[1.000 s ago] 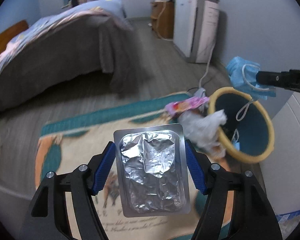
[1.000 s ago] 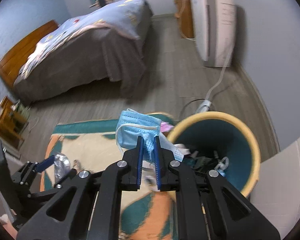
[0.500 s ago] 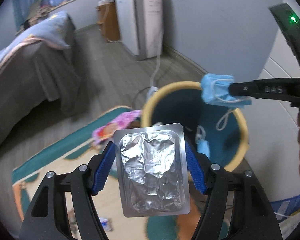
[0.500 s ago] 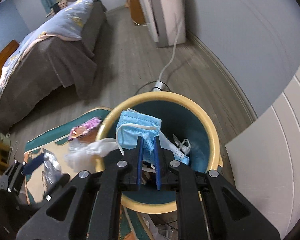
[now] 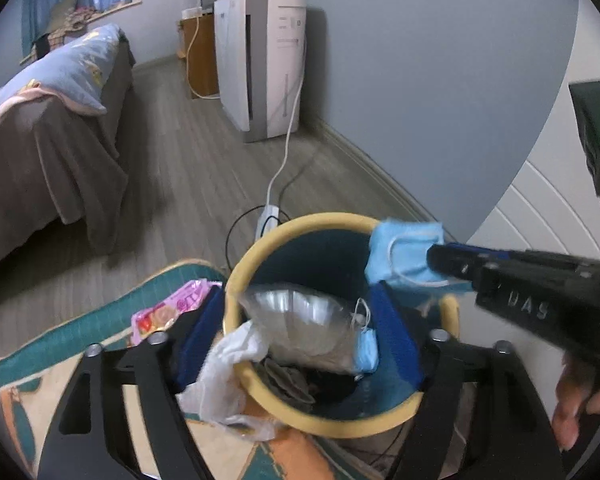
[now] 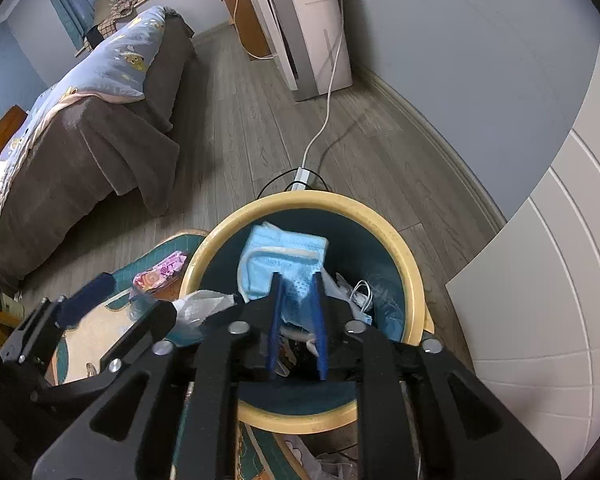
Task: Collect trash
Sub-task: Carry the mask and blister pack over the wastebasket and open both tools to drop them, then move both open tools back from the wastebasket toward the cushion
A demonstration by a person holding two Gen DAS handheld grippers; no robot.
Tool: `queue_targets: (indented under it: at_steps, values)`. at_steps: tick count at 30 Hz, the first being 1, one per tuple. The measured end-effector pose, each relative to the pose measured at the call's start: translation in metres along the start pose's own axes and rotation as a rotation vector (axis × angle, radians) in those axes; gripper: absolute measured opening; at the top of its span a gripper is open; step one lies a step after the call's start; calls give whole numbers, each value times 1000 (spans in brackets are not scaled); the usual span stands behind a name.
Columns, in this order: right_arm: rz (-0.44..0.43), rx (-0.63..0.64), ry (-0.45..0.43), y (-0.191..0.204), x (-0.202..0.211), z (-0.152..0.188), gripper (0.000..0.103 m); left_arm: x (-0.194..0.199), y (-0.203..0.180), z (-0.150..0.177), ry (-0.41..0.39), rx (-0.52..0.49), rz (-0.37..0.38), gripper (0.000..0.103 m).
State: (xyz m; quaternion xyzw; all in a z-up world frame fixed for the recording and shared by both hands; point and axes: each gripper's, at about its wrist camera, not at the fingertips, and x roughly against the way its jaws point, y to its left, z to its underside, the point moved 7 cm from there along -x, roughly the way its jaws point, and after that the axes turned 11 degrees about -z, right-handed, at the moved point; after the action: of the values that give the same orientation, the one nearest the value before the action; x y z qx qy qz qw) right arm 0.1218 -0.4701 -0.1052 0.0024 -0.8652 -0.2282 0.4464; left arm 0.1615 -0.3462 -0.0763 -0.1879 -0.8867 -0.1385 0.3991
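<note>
- Trash goes into a round bin with a yellow rim and dark teal inside (image 5: 236, 280), which stands on the grey wood floor at the corner of a patterned teal and cream rug (image 5: 100, 320).
- The left gripper (image 5: 300, 332) hangs over the near left part of the bin's mouth with its blue-padded fingers (image 5: 392, 336) spread wide apart.
- A silver foil blister pack (image 5: 300, 320) sits blurred between those fingers, tilted over the opening; whether the pads touch it cannot be told.
- The right gripper (image 6: 298, 320) reaches over the bin from the right side, its blue fingers (image 6: 320, 328) drawn close and pinching a light blue face mask (image 6: 280, 256) with white ear loops.
- That mask hangs over the far right part of the bin's mouth, above the trash inside.
- Inside the bin lie another blue mask (image 5: 366, 350) with a white loop and some dark scraps.
- A crumpled white plastic bag (image 5: 228, 376) drapes over the bin's near left rim and down onto the rug.
- A pink snack wrapper (image 5: 168, 308) lies on the rug just beside the bin's left side.
- Behind the bin, a white power cord (image 6: 328, 112) runs along the floor to a tall white appliance (image 6: 312, 20) against the blue-grey wall.
- A bed with a brown cover and light blue quilt (image 6: 80, 120) stands well apart on the left.
</note>
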Motion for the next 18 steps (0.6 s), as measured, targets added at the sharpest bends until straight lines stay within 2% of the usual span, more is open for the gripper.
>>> queue_targets:
  at_steps: [3, 4, 6, 8, 10, 13, 18]
  values:
    - [5, -5, -5, 1, 0, -1, 41, 4, 1, 1, -15, -8, -13, 86]
    - [3, -3, -4, 3, 0, -1, 45, 5, 3, 2, -17, -6, -17, 90]
    - [1, 4, -2, 7, -1, -1, 51, 7, 8, 5, -18, 1, -26, 92]
    - [-1, 6, -4, 11, 0, -2, 65, 10, 13, 8, -12, 16, -26, 94]
    - [-9, 12, -15, 15, 0, -5, 86, 18, 24, 14, -13, 33, -30, 95]
    - [-15, 18, -31, 24, 3, -8, 96, 31, 44, 21, -19, 55, -43, 97]
    - [4, 66, -14, 41, -2, -5, 97, 53, 96, 44, -11, 77, -122, 97]
